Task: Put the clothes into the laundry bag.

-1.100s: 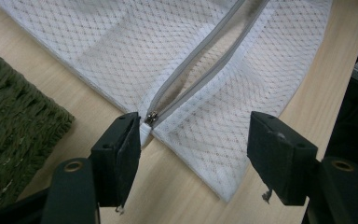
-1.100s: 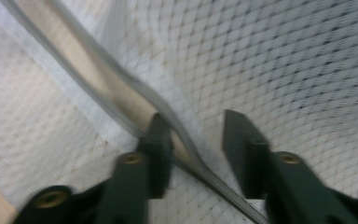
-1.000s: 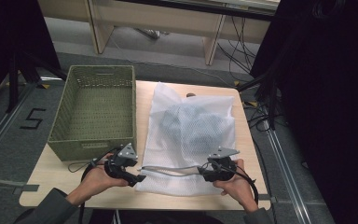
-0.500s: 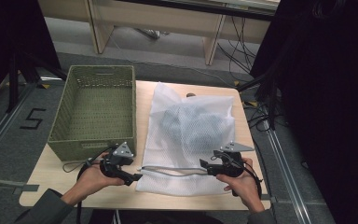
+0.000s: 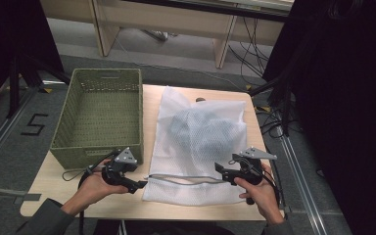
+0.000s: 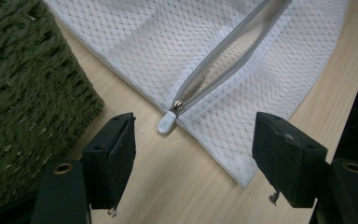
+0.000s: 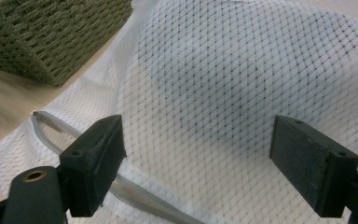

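A white mesh laundry bag (image 5: 200,147) lies flat on the wooden table (image 5: 49,196), with a dark bundle (image 5: 203,127) showing through the mesh. Its grey zipper (image 5: 186,178) runs along the near edge and gapes partly open. My left gripper (image 5: 138,185) is open at the bag's near left corner. In the left gripper view the white zipper pull (image 6: 166,123) lies on the table just ahead of those jaws (image 6: 194,135), untouched. My right gripper (image 5: 220,169) hovers over the bag's near right part. Its jaws (image 7: 203,140) have just been opening and stand wide above the mesh (image 7: 242,70), clamping nothing.
A green woven basket (image 5: 98,154) stands empty on the table's left side, close to my left hand; its wall (image 6: 23,93) is right beside the left jaw. Desk legs and cables lie on the floor beyond the far edge.
My right gripper has opened, let go of the bag's near edge, and drawn slightly right and up. The left gripper has stayed near the zipper pull.
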A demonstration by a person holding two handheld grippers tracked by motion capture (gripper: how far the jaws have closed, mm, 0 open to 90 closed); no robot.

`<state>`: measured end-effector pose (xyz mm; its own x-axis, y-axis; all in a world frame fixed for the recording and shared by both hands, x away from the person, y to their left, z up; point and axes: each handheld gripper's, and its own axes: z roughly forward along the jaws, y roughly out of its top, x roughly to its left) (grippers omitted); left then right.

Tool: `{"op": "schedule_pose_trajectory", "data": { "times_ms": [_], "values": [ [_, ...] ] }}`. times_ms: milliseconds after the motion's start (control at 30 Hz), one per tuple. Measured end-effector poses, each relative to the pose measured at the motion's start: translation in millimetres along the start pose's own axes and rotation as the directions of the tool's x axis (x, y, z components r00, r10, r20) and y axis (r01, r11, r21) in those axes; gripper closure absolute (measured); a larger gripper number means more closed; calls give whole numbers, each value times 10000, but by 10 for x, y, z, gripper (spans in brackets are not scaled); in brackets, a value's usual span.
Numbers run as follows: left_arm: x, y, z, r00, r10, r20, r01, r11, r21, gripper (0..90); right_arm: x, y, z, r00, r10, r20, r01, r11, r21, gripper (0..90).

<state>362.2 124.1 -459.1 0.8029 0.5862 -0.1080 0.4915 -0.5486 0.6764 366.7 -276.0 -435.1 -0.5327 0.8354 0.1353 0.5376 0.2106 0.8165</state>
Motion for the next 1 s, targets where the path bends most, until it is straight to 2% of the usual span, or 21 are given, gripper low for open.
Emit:
{"op": "schedule_pose_trajectory", "data": {
  "times_ms": [33, 67, 133, 167, 200, 300, 333, 367, 400, 433, 467, 500, 567, 600, 633, 700, 867, 900, 933, 967, 1000],
  "values": [
    [5, -5, -1, 10000, -6, 15, 7, 10000, -47, 296, 27, -10, -27, 9995, 273, 152, -274, 9996, 104, 186],
    [-2, -14, -6, 9999, -129, -8, 129, 9999, -62, 295, -5, -17, -29, 9999, 8, 116, -8, 10000, -41, 184],
    [4, -23, -24, 10000, -1, -50, 1, 10000, -51, 293, -7, -34, -63, 9997, 148, 202, -147, 9999, -81, 167],
    [5, -28, -30, 10000, 38, -9, -38, 10000, -57, 292, 31, -47, -83, 9976, 673, 140, -673, 9977, -5, 159],
    [3, -35, -33, 10000, -8, 20, 8, 10000, -79, 290, 4, -49, -101, 9994, 218, 271, -215, 9997, -111, 161],
    [-11, -55, -46, 9999, -99, -53, 99, 9999, -75, 285, 18, -82, -131, 9995, 296, 131, -293, 9993, -213, 160],
    [-8, -60, -52, 10000, -9, 28, 9, 10000, -80, 282, 66, -95, -158, 9975, 697, 131, -698, 9976, 39, 160],
    [-11, -65, -58, 10000, 8, 30, -7, 9999, -116, 280, 45, -103, -158, 9998, 189, 62, -188, 9998, -26, 161],
    [-12, -71, -66, 10000, 63, -42, -63, 9999, -106, 279, 74, -120, -173, 9996, 286, 90, -287, 9996, 55, 160],
    [-19, -77, -72, 10000, 20, 7, -20, 9999, -119, 275, 61, -132, -162, 10000, -20, -49, 19, 9999, -104, 160],
    [-13, -83, -76, 9999, 145, -74, -146, 9998, -142, 272, 103, -141, -187, 9997, 237, 43, -238, 9995, 202, 160],
    [-25, -94, -84, 10000, 56, 14, -56, 9999, -142, 269, 84, -154, -179, 9998, -208, 17, 208, 9998, 72, 160],
    [-31, -109, -98, 9998, 185, -55, -186, 9997, -152, 263, 129, -173, -204, 10000, 92, -23, -91, 9996, 265, 160],
    [-45, -124, -97, 10000, -19, -32, 18, 9998, -211, 259, 155, -194, -198, 9994, 316, -170, -312, 9993, 201, 161],
    [-47, -132, -106, 10000, 47, -13, -48, 9998, -208, 256, 133, -197, -209, 9999, -103, -102, 106, 9996, 243, 162],
    [-54, -148, -126, 9999, 156, -55, -157, 9996, -223, 251, 187, -228, -229, 9997, 159, -159, -151, 9988, 468, 161],
    [-85, -192, -154, 9998, 184, -85, -186, 9995, -257, 245, 213, -300, -258, 9979, -604, -241, 614, 9970, 476, 163],
    [-87, -198, -161, 9995, 280, -121, -283, 9993, -257, 245, 259, -321, -271, 9992, -287, -274, 304, 9975, 644, 163],
    [-96, -206, -169, 9995, 287, -88, -289, 9993, -238, 243, 253, -343, -256, 9980, -522, -351, 539, 9974, 479, 164],
    [-114, -219, -170, 9999, 87, -78, -89, 9996, -255, 242, 264, -355, -274, 9974, -649, -318, 669, 9955, 676, 164],
    [-113, -223, -177, 9995, 289, -131, -291, 9993, -214, 239, 281, -372, -279, 9968, -713, -367, 737, 9947, 719, 163]
  ]
}}
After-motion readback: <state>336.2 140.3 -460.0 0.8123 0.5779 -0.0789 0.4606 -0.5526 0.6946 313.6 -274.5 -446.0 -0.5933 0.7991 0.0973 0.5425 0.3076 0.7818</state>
